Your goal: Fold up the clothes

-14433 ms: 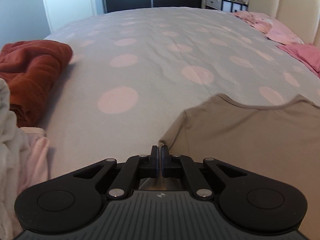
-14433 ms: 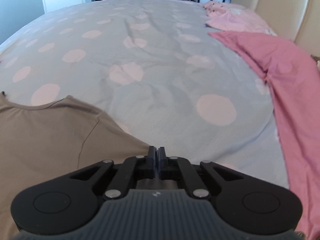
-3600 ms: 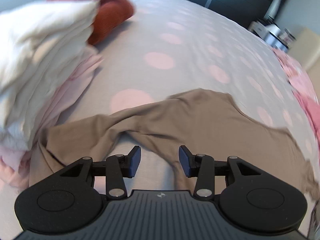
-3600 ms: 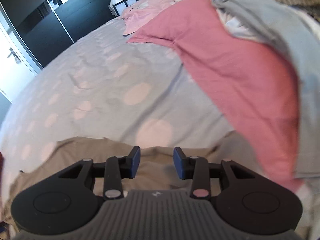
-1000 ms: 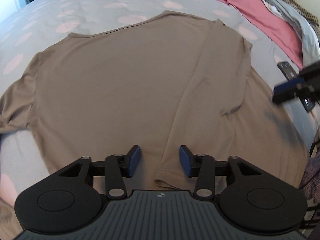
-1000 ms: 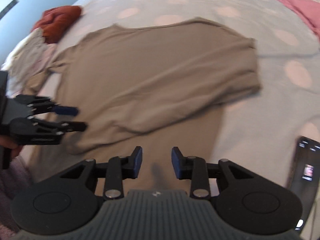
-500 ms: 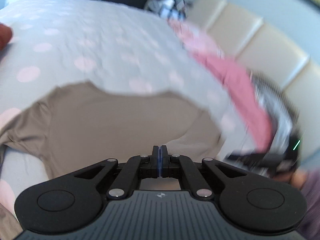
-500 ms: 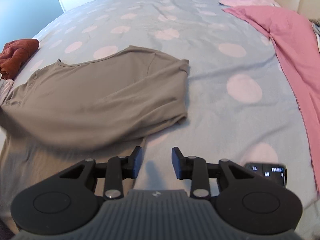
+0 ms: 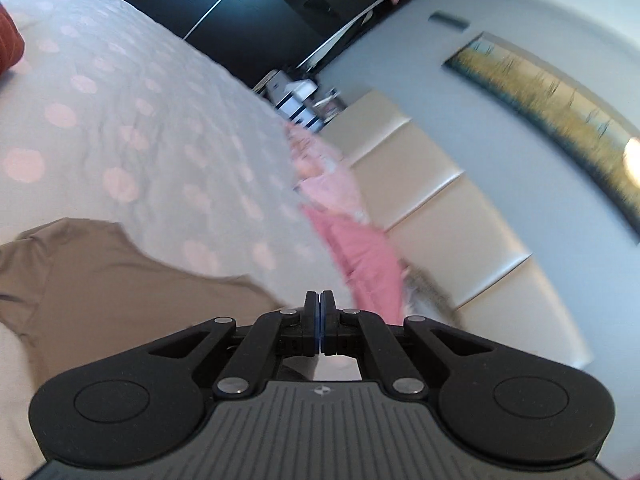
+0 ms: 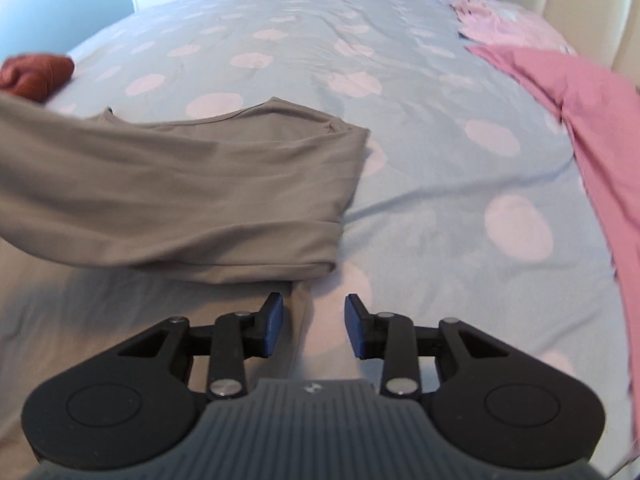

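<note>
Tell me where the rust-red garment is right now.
The rust-red garment lies bunched at the far left of the right wrist view, on the dotted bedspread just beyond the taupe shirt; the left wrist view catches only its edge.

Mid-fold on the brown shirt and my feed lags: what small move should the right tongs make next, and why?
Probably lower the open right tongs onto the brown shirt layer just beneath them and pin it: the near part looks lifted and is partly folded over.

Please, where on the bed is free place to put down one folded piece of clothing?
The widest bare patch of the dotted cover lies beyond the brown shirt. A narrower strip runs between the shirt and the pink garment. It is crowded at the left edge, by the rust-red bundle.
</note>
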{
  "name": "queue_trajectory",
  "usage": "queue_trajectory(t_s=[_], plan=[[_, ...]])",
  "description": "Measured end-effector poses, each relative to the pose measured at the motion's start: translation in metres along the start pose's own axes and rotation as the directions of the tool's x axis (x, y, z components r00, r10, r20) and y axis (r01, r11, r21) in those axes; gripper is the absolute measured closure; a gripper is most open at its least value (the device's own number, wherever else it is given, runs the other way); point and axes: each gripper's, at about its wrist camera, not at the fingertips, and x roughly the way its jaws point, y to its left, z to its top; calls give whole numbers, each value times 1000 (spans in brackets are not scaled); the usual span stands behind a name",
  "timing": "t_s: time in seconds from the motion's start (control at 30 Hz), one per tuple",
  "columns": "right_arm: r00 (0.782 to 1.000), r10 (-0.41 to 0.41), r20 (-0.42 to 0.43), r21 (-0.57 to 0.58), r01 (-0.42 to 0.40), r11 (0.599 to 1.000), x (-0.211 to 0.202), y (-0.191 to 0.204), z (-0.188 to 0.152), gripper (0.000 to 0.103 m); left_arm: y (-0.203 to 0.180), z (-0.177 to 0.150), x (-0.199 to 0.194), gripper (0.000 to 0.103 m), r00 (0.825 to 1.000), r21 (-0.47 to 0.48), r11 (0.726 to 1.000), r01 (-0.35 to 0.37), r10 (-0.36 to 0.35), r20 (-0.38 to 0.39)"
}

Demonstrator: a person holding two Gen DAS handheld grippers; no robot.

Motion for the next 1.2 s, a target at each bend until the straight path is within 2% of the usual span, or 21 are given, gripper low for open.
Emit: queue_trajectory(t_s=[0.07,0.2,0.37,0.53,0.7,0.83,0.97,1.03,1.17,1.2], plan=[[1000,-2,6,8,2,1000,4,0,3,65,-4,5,-8,103,998,-15,999,49,-49,34],[999,25,21,36,-26,999,8,-2,8,65,-15,7,-16,103,996,9,997,79,-80,50],[999,20,42,11,-21,1000,9,4,12,66,-14,4,-17,103,996,-6,997,73,-73,52],[999,13,38,-82,-10,997,4,23,9,62,-14,3,-19,103,994,-26,995,96,-94,60],[997,-53,53,-205,62,977,12,41,5,62,-18,4,-21,103,983,-67,983,169,-163,86],[993,-80,83,-257,99,961,14,51,6,59,-23,4,-20,103,980,-70,981,181,-174,96],[989,-92,118,-196,114,974,11,43,11,65,-29,3,-20,103,978,-67,979,190,-183,100],[989,-86,117,-135,101,986,6,32,15,78,-30,3,-22,103,977,-63,978,197,-191,101],[993,-33,113,25,30,999,-1,-4,13,81,-34,-3,-20,103,979,-65,978,196,-191,71],[995,-11,99,67,4,998,1,-14,12,88,-35,-5,-18,103,982,-56,981,185,-182,57]])
